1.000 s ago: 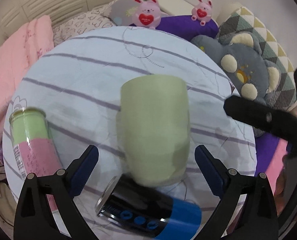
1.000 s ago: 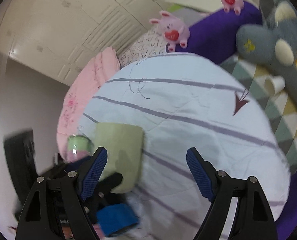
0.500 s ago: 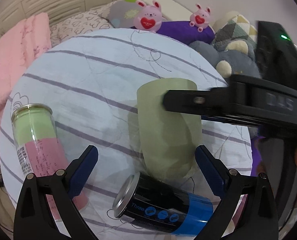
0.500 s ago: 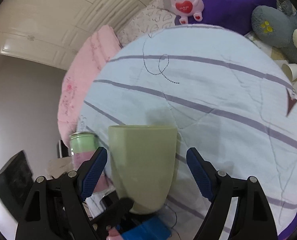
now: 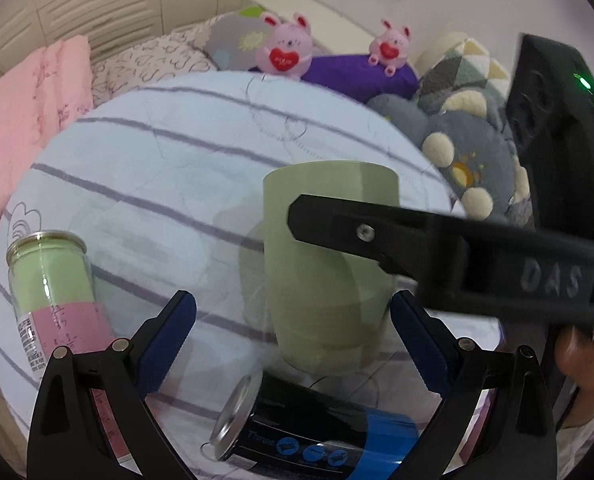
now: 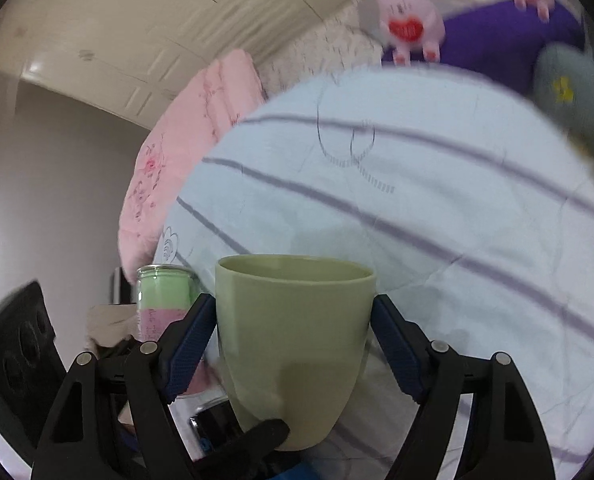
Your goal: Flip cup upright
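A pale green cup stands with its wide mouth up on the striped bedspread; it also shows in the right wrist view. My right gripper has its blue pads against both sides of the cup; its black finger crosses the cup's front in the left wrist view. My left gripper is open, its pads wide apart on either side of the cup's base without touching it.
A green and pink can stands at the left, also in the right wrist view. A black and blue can lies on its side just in front of the cup. Plush toys and pillows line the far and right edges.
The right gripper has come in around the cup and closed its pads onto its sides. The left gripper has stayed open and drawn slightly closer.
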